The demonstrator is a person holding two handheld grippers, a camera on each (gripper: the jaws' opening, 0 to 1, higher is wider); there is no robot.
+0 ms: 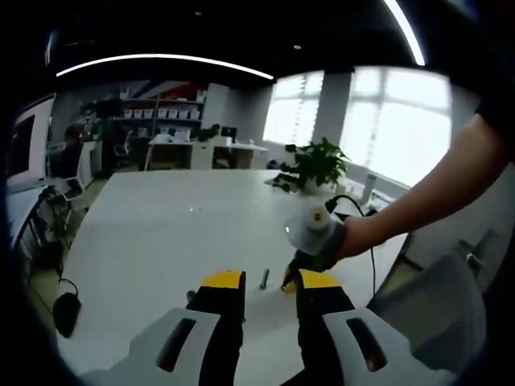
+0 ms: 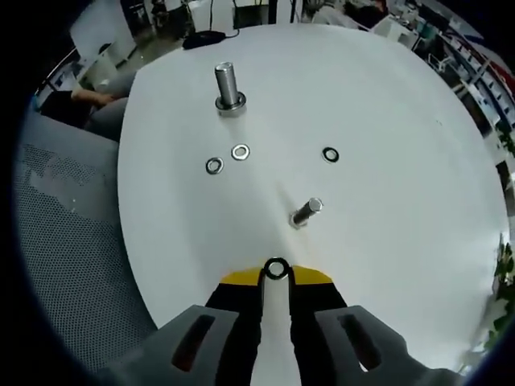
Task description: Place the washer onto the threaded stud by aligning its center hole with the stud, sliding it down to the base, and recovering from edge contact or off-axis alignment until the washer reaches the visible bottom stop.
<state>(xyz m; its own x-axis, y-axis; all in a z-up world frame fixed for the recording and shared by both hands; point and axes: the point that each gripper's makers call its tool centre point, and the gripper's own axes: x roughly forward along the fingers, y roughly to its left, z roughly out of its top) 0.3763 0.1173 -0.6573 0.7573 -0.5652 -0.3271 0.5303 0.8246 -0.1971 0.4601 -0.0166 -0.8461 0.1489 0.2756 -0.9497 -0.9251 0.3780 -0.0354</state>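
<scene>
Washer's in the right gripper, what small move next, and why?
Probably carry the washer forward and slightly right until its hole sits over the near stud, then lower. The right gripper holds it short of that stud, apart from it. Three more washers and a larger stud lie farther on the table.

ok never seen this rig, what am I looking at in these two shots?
No robot: a person holds a two-jaw gripper in each hand, with a fisheye camera on each.

The right gripper view looks down at a white table. The right gripper pinches a washer. Ahead stands a small threaded stud; farther off are a larger stud and three loose washers.

The left gripper view looks across the table: the left gripper is open, empty, and the person's hand is at the right.
</scene>
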